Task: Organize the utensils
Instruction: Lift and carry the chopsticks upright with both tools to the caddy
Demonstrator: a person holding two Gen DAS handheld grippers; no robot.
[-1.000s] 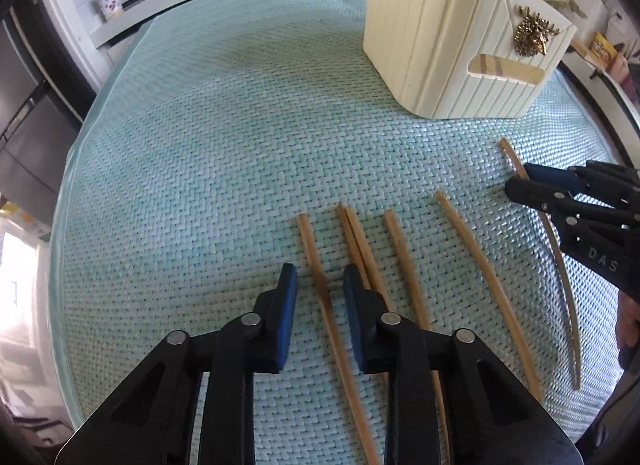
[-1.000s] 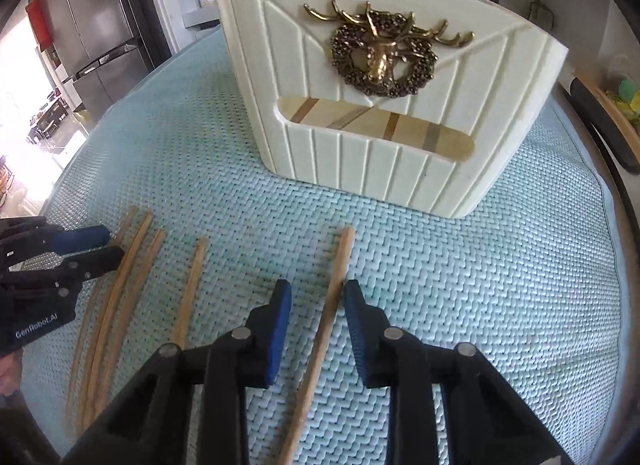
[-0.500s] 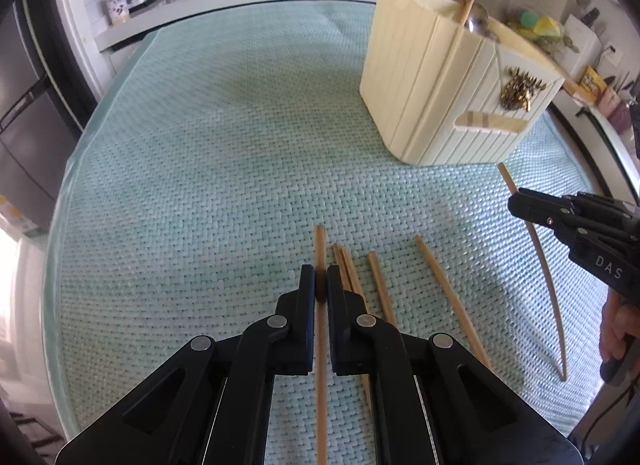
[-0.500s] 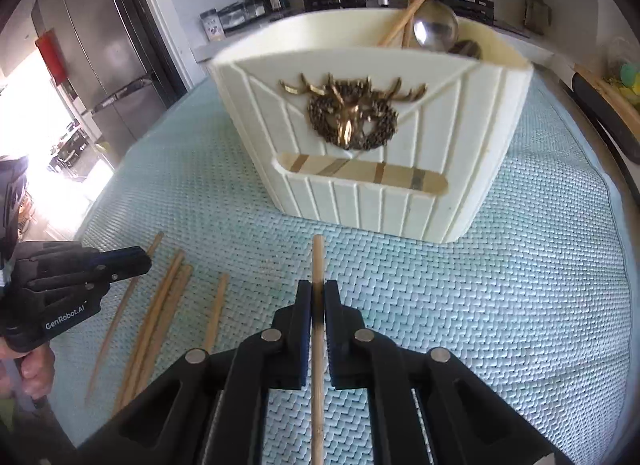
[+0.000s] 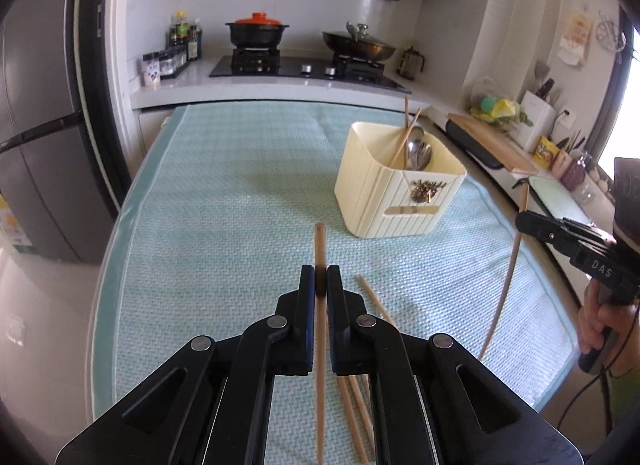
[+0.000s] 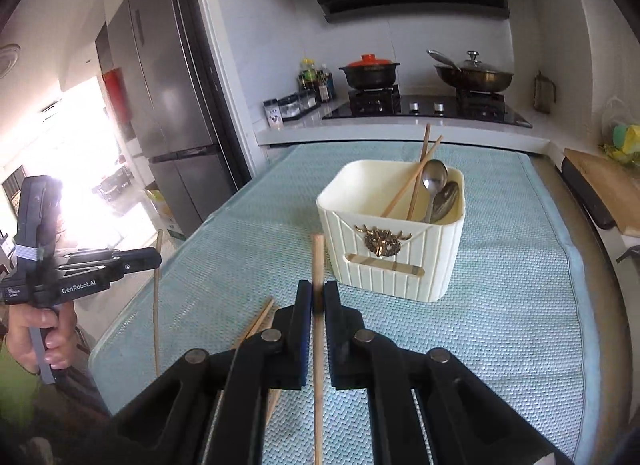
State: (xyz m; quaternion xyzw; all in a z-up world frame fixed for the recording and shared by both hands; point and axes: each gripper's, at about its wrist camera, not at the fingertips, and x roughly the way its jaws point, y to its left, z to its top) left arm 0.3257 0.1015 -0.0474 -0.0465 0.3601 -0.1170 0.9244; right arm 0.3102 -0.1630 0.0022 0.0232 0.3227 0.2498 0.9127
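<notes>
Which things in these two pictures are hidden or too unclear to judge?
- Loose chopsticks on the mat: left gripper covers their middles in the left wrist view, so their count is uncertain.
- Left-held chopstick: near end cut by the bottom edge.
- Holder: its wall hides the utensils' lower ends in both views.
- Right gripper view: glare washes out the left side.

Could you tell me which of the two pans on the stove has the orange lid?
The black pot on the left burner has the orange lid; the wok on the right burner has a glass lid with a knob.
</notes>
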